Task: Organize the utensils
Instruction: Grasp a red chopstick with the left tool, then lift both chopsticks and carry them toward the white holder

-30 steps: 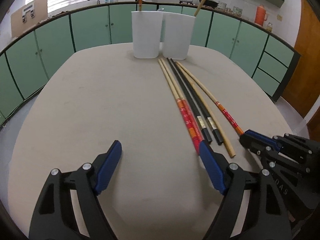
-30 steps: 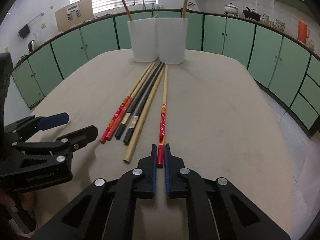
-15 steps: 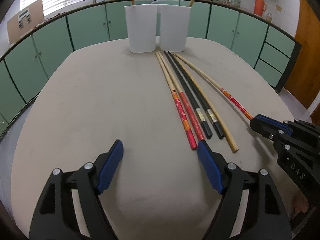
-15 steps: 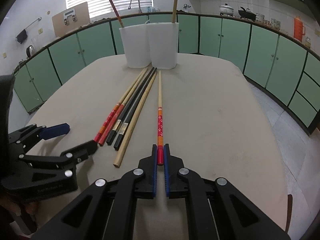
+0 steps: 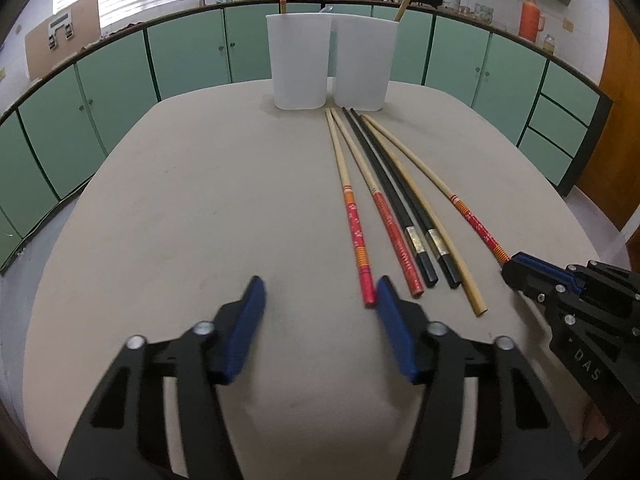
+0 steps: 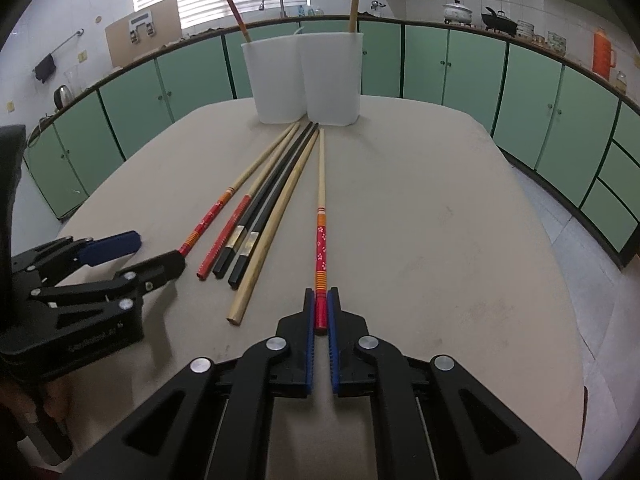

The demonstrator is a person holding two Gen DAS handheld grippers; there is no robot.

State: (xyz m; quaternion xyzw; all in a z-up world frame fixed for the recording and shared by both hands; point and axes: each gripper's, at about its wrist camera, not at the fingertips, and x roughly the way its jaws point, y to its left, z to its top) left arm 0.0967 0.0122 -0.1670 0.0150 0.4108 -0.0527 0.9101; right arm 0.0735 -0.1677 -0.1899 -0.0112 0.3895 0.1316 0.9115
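Note:
Two white cups [image 5: 300, 64] [image 6: 272, 80] stand at the table's far side. The left one holds a red chopstick, the right cup [image 5: 362, 64] a bamboo one. Before them lie two red-ended chopsticks [image 5: 354, 224], a black pair [image 5: 416, 236] and a plain bamboo stick [image 5: 460, 264]. My left gripper [image 5: 320, 304] is closing. The near end of the leftmost red chopstick lies between its jaws, against the right finger [image 5: 390, 308], and the left pad is clear of it. My right gripper [image 6: 320, 304] is shut on the end of a flowered red chopstick [image 6: 321, 240], which rests on the table.
The beige table [image 5: 180, 220] has rounded edges. Green cabinets [image 5: 188, 56] ring the room beyond it. Each gripper shows in the other's view: the right gripper [image 5: 516, 268] at the right, the left gripper [image 6: 160, 251] at the left, close beside the chopstick ends.
The left gripper's jaws have narrowed. The leftmost red chopstick's near end has slid left, away from its neighbour. The right gripper stays shut on its chopstick.

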